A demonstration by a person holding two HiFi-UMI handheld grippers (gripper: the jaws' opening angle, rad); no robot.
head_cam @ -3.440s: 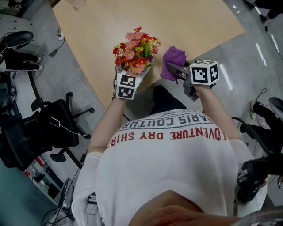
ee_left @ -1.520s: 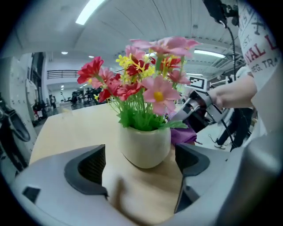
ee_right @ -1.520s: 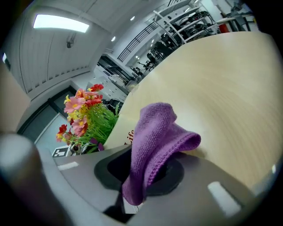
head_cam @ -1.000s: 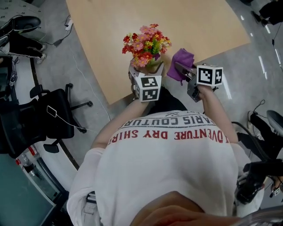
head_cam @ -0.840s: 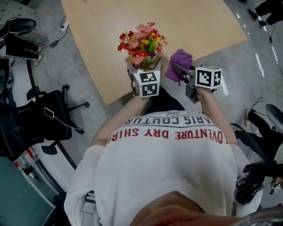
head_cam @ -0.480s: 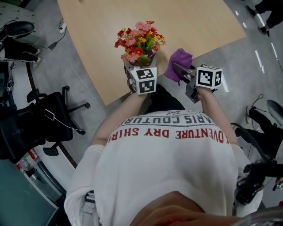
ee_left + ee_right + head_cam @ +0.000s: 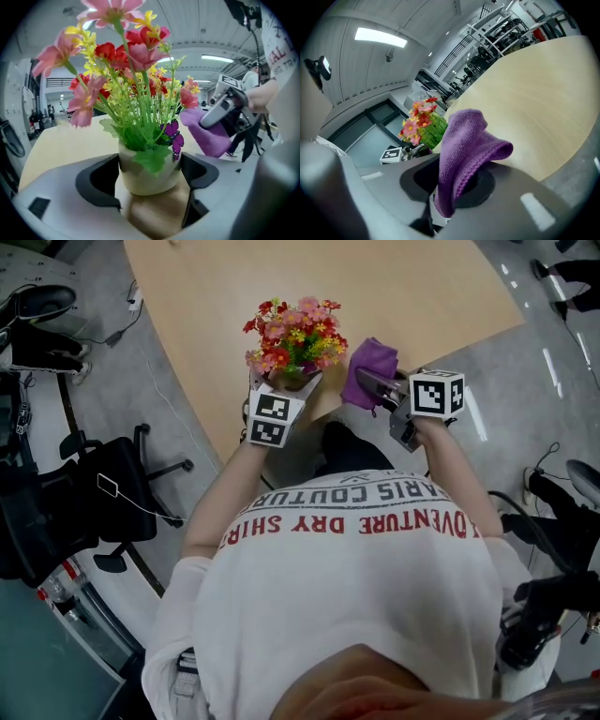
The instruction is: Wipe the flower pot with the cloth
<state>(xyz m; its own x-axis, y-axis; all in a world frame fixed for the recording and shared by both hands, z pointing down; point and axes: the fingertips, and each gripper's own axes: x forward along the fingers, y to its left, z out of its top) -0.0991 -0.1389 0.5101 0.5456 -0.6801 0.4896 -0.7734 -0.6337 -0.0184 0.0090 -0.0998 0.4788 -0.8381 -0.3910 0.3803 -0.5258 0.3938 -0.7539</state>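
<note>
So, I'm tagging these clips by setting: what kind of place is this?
Likely an office or lab workspace: a pale wooden table, a black wheeled office chair, and metal equipment racks.

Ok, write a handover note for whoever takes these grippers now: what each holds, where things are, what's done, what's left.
Left gripper: shut on the cream round flower pot, pads on both sides; colourful flowers stand in it.
Right gripper: shut on the purple terry cloth, bunched up above its jaws.
Place: pot at the near edge of the light wooden table; cloth just right of the flowers, not on the pot.
Done: both gripped.
Left: bring cloth to the pot's wall, wipe round it.
</note>
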